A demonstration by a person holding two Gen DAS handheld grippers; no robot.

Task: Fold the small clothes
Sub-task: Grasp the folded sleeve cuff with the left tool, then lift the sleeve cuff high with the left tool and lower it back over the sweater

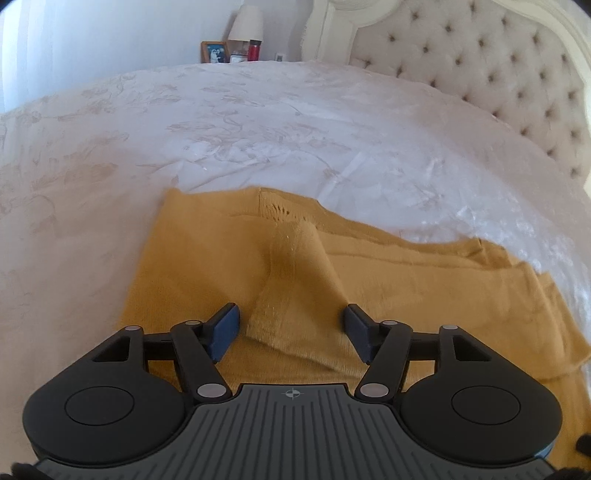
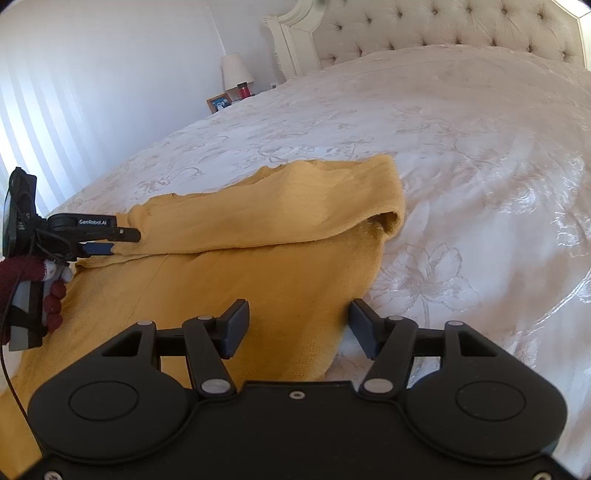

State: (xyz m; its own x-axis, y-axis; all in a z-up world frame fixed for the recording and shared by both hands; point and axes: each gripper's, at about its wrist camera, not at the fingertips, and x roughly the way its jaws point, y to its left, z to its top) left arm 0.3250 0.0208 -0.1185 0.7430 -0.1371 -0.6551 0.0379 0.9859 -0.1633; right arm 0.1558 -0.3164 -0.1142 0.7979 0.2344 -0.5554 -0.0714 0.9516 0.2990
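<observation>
So the whole thing happens on a big bed (image 1: 295,122) with a white floral-patterned cover, a tufted cream headboard (image 1: 491,74) up at about 1 o'clock in the left wrist view, and a nightstand corner at 12 o'clock with a lamp (image 1: 245,22), a red bottle (image 1: 254,50) and a small framed photo (image 1: 214,51). Striped light falls on the wall at 10 o'clock in the right wrist view. The mustard-yellow knit garment (image 2: 258,266) lies spread on the bed cover, with one part folded over on top so a rolled edge runs across it. In the left wrist view the left tool (image 1: 291,328) is angled down over the garment, fingers standing apart, and a raised ridge of yellow fabric sits in the gap between them without either pad pressing on it. From the right wrist view the same left tool sits at 9 o'clock, right at the edge of the folded flap, held by a hand in a dark red glove (image 2: 33,280) with a cable trailing off it. The right tool (image 2: 297,328) points down at the near part of the garment, its fingers also apart, with nothing gripped; the cloth's right edge runs under the gap.
</observation>
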